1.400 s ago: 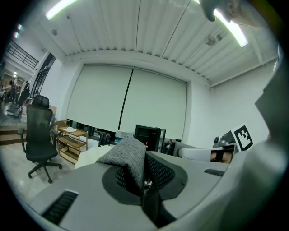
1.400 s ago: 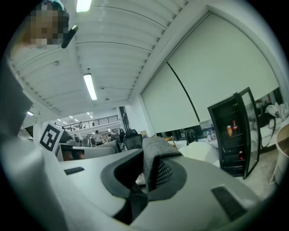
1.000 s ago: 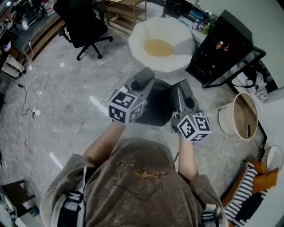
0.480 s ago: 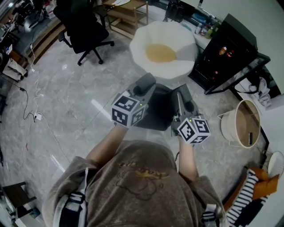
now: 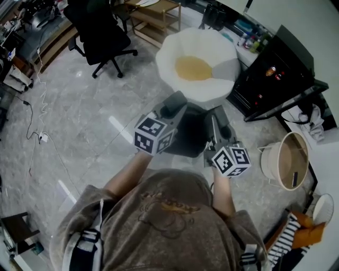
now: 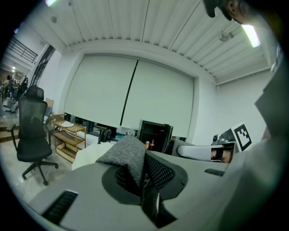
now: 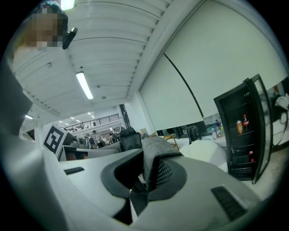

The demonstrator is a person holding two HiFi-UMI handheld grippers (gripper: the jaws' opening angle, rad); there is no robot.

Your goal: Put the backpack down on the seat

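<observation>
In the head view a dark backpack (image 5: 192,132) hangs between my two grippers, just short of the white petal-shaped seat (image 5: 220,90) with its yellow cushion (image 5: 193,68). My left gripper (image 5: 170,106) is shut on a grey padded shoulder strap (image 6: 127,154), which fills the gap between its jaws in the left gripper view (image 6: 143,180). My right gripper (image 5: 219,115) is shut on the other grey strap (image 7: 156,159), seen pinched between its jaws in the right gripper view (image 7: 146,182). Most of the backpack's body is hidden under the grippers.
A black office chair (image 5: 100,29) stands at the far left and a wooden shelf (image 5: 153,16) behind it. A black glass-door fridge (image 5: 275,69) stands right of the seat. A round basket (image 5: 283,159) is at the right, and cables (image 5: 37,116) lie on the floor at the left.
The seat has come nearer in the head view, as the person has stepped toward it. Both grippers keep the same hold on the straps.
</observation>
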